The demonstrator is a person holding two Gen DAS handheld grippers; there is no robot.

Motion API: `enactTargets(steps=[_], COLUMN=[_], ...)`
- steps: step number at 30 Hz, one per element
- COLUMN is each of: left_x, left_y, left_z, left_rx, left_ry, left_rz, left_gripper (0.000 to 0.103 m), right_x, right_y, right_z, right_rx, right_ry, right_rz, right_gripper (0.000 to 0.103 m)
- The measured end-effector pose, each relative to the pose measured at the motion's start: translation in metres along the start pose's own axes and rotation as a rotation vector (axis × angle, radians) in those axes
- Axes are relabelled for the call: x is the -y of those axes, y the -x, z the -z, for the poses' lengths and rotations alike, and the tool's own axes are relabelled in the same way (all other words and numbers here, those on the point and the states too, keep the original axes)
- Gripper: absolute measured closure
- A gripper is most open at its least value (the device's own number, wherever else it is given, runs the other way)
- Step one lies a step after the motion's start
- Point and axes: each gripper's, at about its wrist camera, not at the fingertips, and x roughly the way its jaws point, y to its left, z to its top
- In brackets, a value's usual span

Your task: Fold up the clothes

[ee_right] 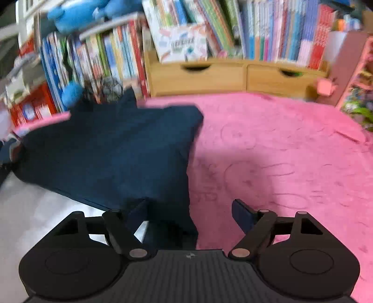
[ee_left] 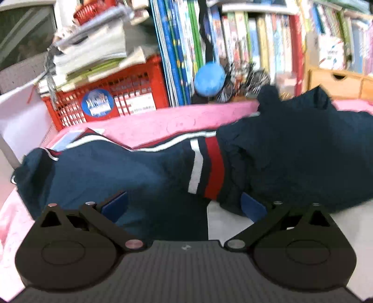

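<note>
Both grippers stand wide with nothing pinched: the left gripper (ee_left: pixel 184 206) straddles the navy garment (ee_left: pixel 121 172) (limp, light, prone to sag), the right gripper (ee_right: pixel 190 213) spans its corner. Best gripped at a hem. Beyond the fingers lies the pink blanket (ee_right: pixel 279 151).

We are in a home, most likely a child's bedroom. Shelves packed with colourful picture books (ee_right: pixel 268 30) line the wall above a pair of wooden drawers (ee_right: pixel 235 74). A blue plush toy (ee_right: pixel 77 14) sits up top (blurred, so its shape stays unclear). A red plastic crate (ee_left: pixel 112 98) holds paper stacks, and a fluffy pink blanket (ee_right: pixel 279 151) covers the surface below.
</note>
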Motion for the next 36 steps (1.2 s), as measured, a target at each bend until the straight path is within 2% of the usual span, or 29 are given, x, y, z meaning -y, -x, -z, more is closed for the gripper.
enactTargets(steps=[4,9,12,16,17,20,22,25,27,29,32,36], left_x=[-0.001,0.015,0.037,0.035,0.029,0.003,-0.012,-0.014,-0.009,-0.005,0.008,0.02], left_y=[0.036,0.069,0.08,0.092,0.095,0.102,0.108,0.123,0.137,0.15,0.161,0.162], left_z=[0.014,0.045,0.065,0.09,0.094,0.102,0.106,0.107,0.109,0.11,0.116,0.126], left_rx=[0.017,-0.011,-0.038,-0.021,-0.02,-0.044,-0.06,-0.05,-0.018,0.008,0.027,0.005], left_ry=[-0.012,-0.05,-0.119,-0.146,-0.137,-0.081,-0.059,-0.094,-0.133,-0.159,-0.203,-0.221], left_rz=[0.054,0.16,0.203,0.215,0.222,0.256,0.266,0.21,0.21,0.256,0.297,0.287], left_gripper=[0.0,0.0,0.0,0.0,0.0,0.0,0.0,0.0,0.0,0.0,0.0,0.0], right_x=[-0.029,-0.085,-0.119,-0.148,-0.147,-0.108,-0.074,-0.036,-0.03,-0.042,-0.077,-0.116], right_y=[0.05,0.076,0.071,0.068,0.071,0.095,0.112,0.135,0.149,0.161,0.166,0.161], right_z=[0.011,0.031,0.05,0.09,0.102,0.132,0.144,0.148,0.148,0.15,0.158,0.17], right_rx=[0.116,0.161,0.132,0.022,0.004,0.064,0.057,0.018,0.0,0.038,0.106,0.141], right_ry=[0.093,0.203,0.246,0.347,0.372,0.396,0.337,0.274,0.278,0.338,0.471,0.536], right_rz=[-0.064,-0.221,-0.339,-0.417,-0.409,-0.347,-0.258,-0.093,-0.007,0.022,-0.027,-0.206], right_gripper=[0.013,0.008,0.008,0.008,0.008,0.006,0.0,0.0,0.0,0.0,0.0,0.0])
